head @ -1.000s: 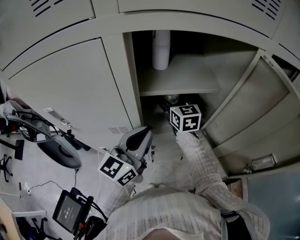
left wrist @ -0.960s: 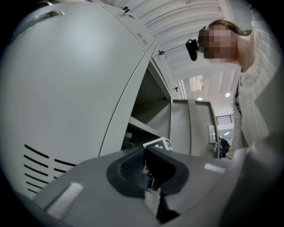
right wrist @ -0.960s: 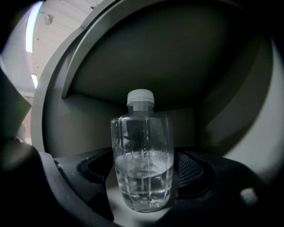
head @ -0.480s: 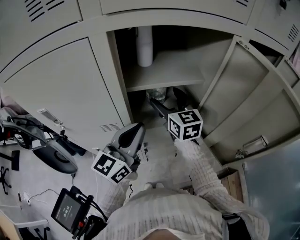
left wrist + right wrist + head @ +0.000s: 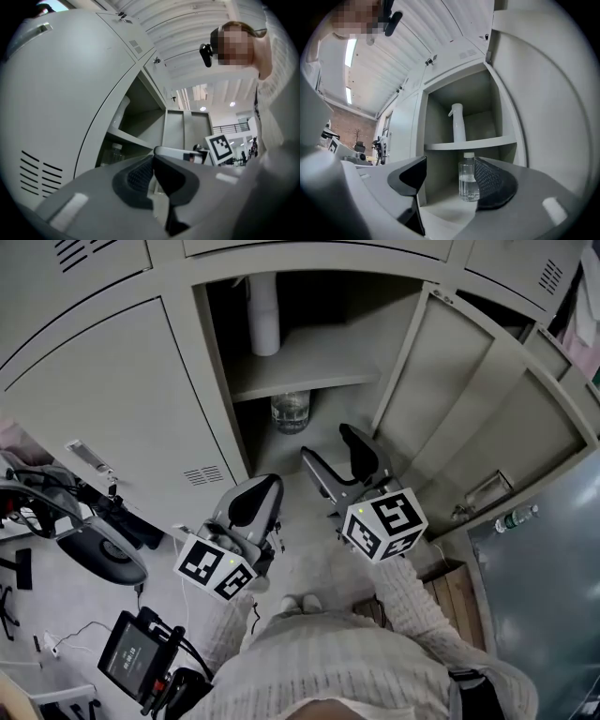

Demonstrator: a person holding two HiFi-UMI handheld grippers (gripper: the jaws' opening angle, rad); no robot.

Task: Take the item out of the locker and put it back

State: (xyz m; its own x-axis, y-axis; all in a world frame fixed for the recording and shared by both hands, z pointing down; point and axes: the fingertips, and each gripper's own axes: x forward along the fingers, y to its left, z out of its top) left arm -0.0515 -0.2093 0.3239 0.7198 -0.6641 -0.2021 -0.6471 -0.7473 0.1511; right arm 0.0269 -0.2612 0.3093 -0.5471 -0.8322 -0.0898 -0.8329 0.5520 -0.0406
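Head view, from its left edge: a small device with a screen lies on the floor beside dark cables. Next comes the closed locker door with its vent slots. In front of it the person holds the left hand-held gripper. The left gripper view shows that left hand-held gripper with its jaws pressed together and nothing between them.

Further right the locker stands open. A white spray bottle stands upright on the shelf, toward its back edge. Below the shelf, a clear water bottle with a white cap stands upright on the floor of the lower compartment, partly filled.

The right hand-held gripper hangs outside the locker, just in front of the lower compartment and apart from the water bottle. Its jaws stand fairly wide and are closing, and no pad presses on anything. In the right gripper view the right hand-held gripper points into the locker. The water bottle shows there in the gap just beside the right-hand pad, but farther in. The spray bottle rises behind the shelf.

At the right the open locker door swings outward, and beyond it run further closed doors.
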